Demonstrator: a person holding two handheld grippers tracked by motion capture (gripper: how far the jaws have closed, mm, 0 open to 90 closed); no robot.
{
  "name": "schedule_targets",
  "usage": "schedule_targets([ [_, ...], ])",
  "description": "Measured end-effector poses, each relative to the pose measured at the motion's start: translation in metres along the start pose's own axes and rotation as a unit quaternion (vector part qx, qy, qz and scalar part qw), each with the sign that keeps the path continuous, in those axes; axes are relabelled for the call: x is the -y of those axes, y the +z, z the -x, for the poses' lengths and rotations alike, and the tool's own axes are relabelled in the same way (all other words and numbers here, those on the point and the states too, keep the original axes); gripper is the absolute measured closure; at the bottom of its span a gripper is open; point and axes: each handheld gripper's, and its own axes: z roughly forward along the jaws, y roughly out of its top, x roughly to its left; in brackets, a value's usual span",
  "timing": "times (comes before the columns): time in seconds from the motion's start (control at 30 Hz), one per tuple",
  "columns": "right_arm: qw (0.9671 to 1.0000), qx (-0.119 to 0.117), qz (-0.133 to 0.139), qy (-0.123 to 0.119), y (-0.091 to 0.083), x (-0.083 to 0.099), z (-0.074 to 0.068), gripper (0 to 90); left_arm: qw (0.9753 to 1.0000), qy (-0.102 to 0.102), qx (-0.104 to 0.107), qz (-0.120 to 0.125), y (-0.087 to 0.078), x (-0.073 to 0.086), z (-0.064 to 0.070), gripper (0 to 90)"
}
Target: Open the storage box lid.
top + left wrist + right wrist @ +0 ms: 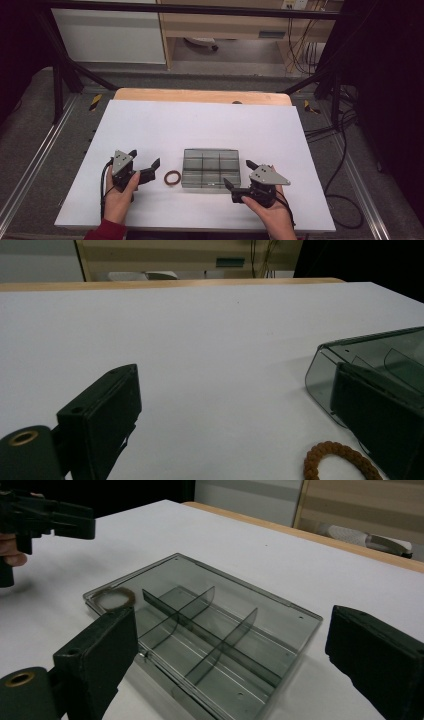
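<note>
High view: a clear smoky plastic compartment box lies flat on the white table top, and everything else is placed here by reference to it. Its inside is split by thin dividers into six cells, three by two, all of them bare. Just beside the box's left edge, not touching it, lies a brown beaded bracelet, flat on the table top. Beyond the bracelet, farther left of the box, the left gripper is held in the person's left hand, its jaws spread apart with nothing between them and aimed toward the box. At the box's near right corner the right gripper sits in the right hand, jaws likewise wide apart and holding nothing; one jaw is by the box's right edge, the other by its front edge.

In the left gripper view, the bracelet lies close to the jaw nearer the box. In the right gripper view, the box sits between the spread jaws, with the bracelet seen through its far left corner.
</note>
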Motion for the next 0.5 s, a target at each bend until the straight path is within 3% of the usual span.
schedule_targets([
  [0.2, 0.9998, -0.015, -0.005, -0.009, 0.003, 0.001, -0.011, 11.4, 1.0000, -0.001, 0.001, 0.000, 0.001, 0.001, 0.000, 6.4],
  [0.5, 0.9982, -0.048, -0.023, -0.028, 0.009, 0.009, -0.034, 30.0, 1.0000, -0.001, 0.003, -0.003, 0.001, 0.001, 0.000, 6.2],
])
